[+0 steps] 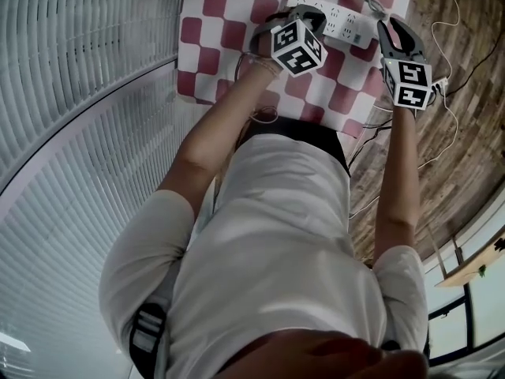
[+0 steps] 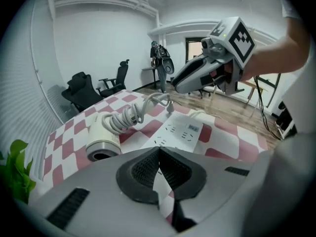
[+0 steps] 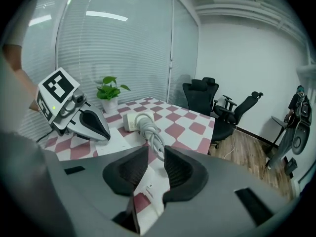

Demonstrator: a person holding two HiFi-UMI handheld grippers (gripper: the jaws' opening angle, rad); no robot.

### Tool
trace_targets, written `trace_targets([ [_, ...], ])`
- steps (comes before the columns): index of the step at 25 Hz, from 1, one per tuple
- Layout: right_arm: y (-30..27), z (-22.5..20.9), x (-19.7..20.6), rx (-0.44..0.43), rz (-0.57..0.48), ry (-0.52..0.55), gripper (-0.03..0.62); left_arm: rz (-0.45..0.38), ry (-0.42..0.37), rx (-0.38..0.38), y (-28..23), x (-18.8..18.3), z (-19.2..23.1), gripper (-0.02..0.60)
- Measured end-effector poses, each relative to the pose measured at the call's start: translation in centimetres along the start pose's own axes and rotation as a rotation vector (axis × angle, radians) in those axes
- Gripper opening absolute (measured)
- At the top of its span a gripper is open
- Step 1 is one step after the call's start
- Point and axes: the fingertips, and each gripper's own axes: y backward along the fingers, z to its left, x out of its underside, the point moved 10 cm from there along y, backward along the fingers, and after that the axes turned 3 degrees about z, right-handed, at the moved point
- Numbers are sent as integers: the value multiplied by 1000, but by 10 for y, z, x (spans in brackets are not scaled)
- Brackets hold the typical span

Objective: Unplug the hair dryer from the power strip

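Observation:
A white power strip (image 1: 335, 20) lies on the checked cloth; in the left gripper view the power strip (image 2: 180, 132) shows several empty sockets. The white hair dryer (image 2: 102, 138) lies beside it with its coiled cord (image 2: 131, 115). The cord's plug (image 2: 169, 105) rests past the strip's far end, in no socket that I can see. My left gripper (image 2: 157, 152) is shut with nothing in it; in the right gripper view the left gripper (image 3: 104, 135) has its tips down at the strip. My right gripper (image 3: 156, 157) hangs open and empty above the strip, the cord (image 3: 152, 132) just ahead of it.
The checked table (image 1: 213, 22) ends close to my body, with window blinds (image 1: 71, 93) on the left and wood floor (image 1: 450, 133) on the right. A potted plant (image 3: 111, 90) stands at the table's far corner. Office chairs (image 3: 212, 100) and loose floor cables (image 1: 450, 22) are nearby.

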Motion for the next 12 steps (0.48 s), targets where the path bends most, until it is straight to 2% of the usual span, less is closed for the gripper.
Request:
trace_targets([
  [4,21,12,-13,-8,-61,-35,117,-111,76,-5,27,-3,-1,29],
  [8,46,27,-34,-22,-125,-56,104,-236,196,4,65,-15,0,29],
  [12,72,46,-53,-40,-182,-73,97,-353,254,1,102,-28,-1,29],
])
